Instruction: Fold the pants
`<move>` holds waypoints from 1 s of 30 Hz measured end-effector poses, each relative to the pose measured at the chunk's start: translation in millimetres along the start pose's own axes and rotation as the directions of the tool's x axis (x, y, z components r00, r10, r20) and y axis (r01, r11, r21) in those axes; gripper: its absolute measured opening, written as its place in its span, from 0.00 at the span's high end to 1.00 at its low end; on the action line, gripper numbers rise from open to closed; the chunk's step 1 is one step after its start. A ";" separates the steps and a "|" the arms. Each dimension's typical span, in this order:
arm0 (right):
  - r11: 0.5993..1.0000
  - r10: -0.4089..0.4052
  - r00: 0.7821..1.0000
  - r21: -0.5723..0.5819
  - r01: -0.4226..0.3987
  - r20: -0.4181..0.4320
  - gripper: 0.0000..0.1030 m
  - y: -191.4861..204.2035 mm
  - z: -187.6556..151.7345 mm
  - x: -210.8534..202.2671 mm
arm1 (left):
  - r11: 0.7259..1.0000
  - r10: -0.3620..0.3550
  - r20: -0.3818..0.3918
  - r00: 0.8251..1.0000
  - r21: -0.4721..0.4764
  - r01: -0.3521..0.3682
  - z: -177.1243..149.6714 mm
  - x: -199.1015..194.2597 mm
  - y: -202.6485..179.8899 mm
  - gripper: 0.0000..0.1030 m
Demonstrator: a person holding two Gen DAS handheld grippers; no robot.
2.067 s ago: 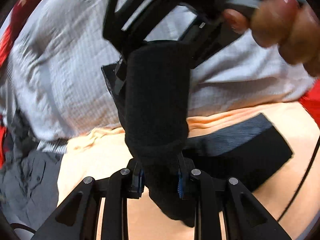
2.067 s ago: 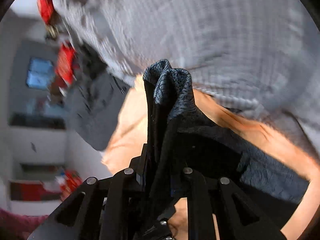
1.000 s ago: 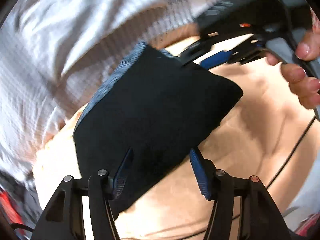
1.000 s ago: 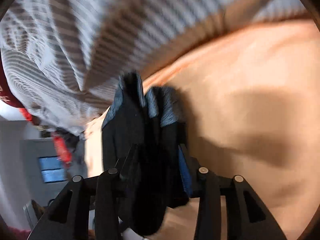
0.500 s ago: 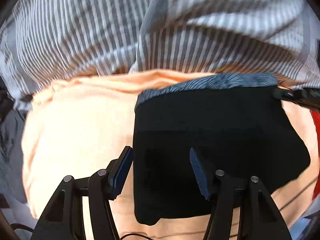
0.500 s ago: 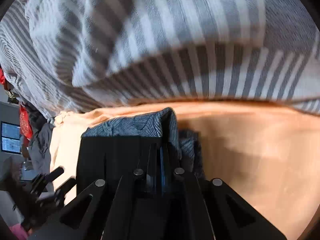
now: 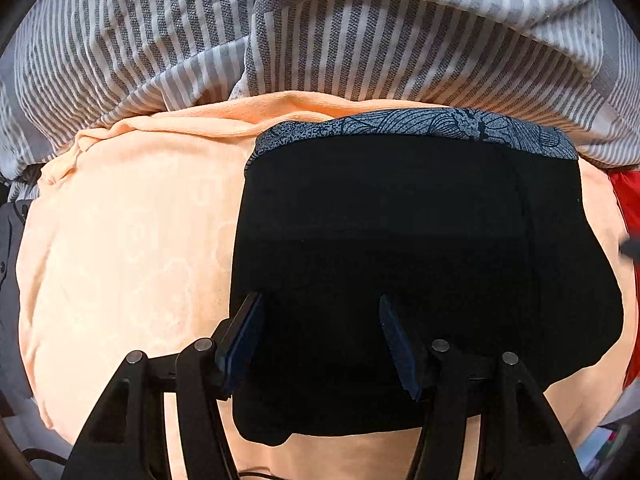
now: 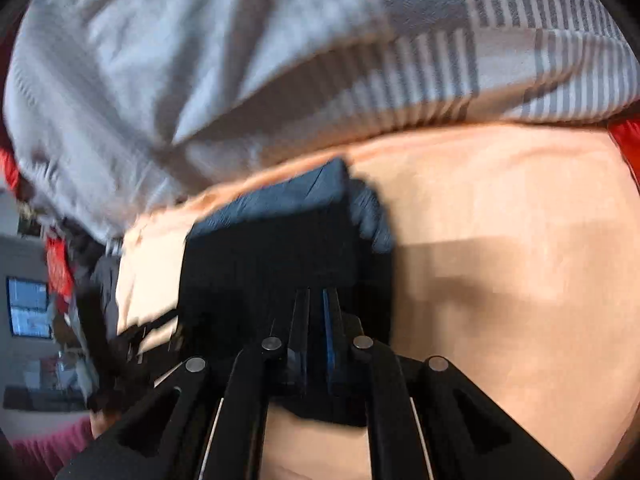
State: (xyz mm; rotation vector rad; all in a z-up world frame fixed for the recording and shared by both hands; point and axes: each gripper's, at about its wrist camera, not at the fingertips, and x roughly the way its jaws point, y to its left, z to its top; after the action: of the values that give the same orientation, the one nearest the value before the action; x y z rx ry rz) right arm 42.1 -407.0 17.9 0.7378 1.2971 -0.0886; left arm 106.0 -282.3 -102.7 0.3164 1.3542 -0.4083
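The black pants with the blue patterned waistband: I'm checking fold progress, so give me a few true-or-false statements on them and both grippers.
1. The black pants with the blue patterned waistband lie folded on the peach cloth. True.
2. The left gripper is clamped on them. False: its fingers are spread open.
3. The right gripper has its fingers close together. True.
4. The grey-and-white striped fabric lies on top of the pants. False: it lies beyond the waistband.
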 end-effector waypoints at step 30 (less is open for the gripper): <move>0.982 -0.172 0.985 0.077 0.174 -0.027 0.49 -12.3 -46.4 1.0 | 1.000 -0.011 -0.068 0.998 -0.026 0.009 -5.9 -8.7 14.0 0.28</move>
State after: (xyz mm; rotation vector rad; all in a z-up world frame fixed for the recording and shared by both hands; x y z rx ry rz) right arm -2.1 -391.1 7.9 0.6938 1.3814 -0.2751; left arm 105.8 -266.4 -95.5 0.3048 1.4273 -0.3910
